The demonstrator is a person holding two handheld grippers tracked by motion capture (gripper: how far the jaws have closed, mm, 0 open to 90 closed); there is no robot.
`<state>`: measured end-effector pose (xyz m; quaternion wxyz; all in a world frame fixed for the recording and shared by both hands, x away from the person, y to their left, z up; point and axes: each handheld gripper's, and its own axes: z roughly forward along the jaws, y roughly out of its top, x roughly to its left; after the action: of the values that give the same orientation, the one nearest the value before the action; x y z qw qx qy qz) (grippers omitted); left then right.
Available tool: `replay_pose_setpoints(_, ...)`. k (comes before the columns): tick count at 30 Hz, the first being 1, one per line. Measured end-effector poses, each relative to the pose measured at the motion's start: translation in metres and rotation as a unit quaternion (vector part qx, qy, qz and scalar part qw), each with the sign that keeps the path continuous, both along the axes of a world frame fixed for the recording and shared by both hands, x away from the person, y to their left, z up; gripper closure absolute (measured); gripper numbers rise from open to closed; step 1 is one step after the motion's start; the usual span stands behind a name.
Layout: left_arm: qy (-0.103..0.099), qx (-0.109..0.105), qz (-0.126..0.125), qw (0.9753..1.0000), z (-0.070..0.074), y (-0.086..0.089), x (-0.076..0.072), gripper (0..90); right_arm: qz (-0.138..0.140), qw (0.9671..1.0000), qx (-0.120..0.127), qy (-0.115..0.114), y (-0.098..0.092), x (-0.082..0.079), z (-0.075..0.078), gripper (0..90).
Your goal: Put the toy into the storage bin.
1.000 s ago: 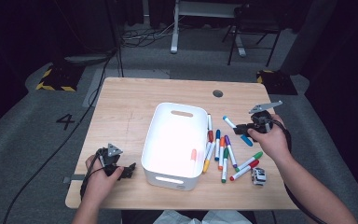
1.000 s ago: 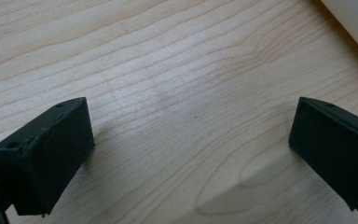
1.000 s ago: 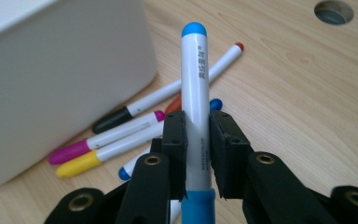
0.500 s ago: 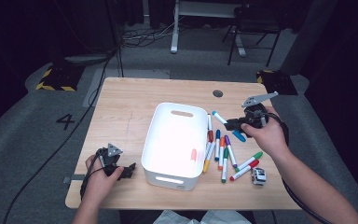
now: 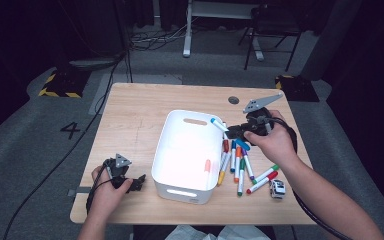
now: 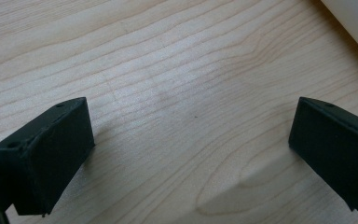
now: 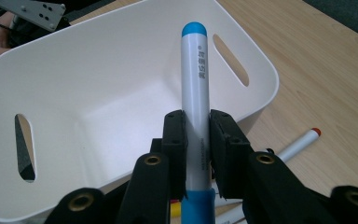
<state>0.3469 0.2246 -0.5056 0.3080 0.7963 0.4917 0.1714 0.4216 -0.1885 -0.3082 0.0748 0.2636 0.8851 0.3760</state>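
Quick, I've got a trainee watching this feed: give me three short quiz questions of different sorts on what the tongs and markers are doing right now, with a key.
1. True or false: the left tongs grip a marker.
2. The right tongs hold which marker? A) orange-capped B) blue-capped marker C) green-capped
3. Fill in: the held marker's tip hangs over the rim of the white ___.

Key: 1 false, they are open over bare table. 2 B. 3 bin; other markers lie on the table beside it.
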Motion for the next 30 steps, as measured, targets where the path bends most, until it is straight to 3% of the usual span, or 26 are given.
replay_pose_setpoints(16, 0.0, -0.001, 0.0, 1.0, 0.0, 0.0, 0.0, 0.2, 0.036, 0.9991, 0.014, -0.015, 0.051, 0.001, -0.002, 76.6)
replay_pose_setpoints(23, 0.0, -0.001, 0.001, 1.0, 0.0, 0.0, 0.0, 0.2, 0.048, 0.9987, 0.014, -0.008, 0.069, 0.008, -0.012, 76.6)
replay_pose_setpoints(30, 0.0, 0.0, 0.001, 1.0, 0.0, 0.0, 0.0, 0.2, 0.049, 0.9987, 0.006, -0.004, 0.074, 0.011, -0.025, 76.6)
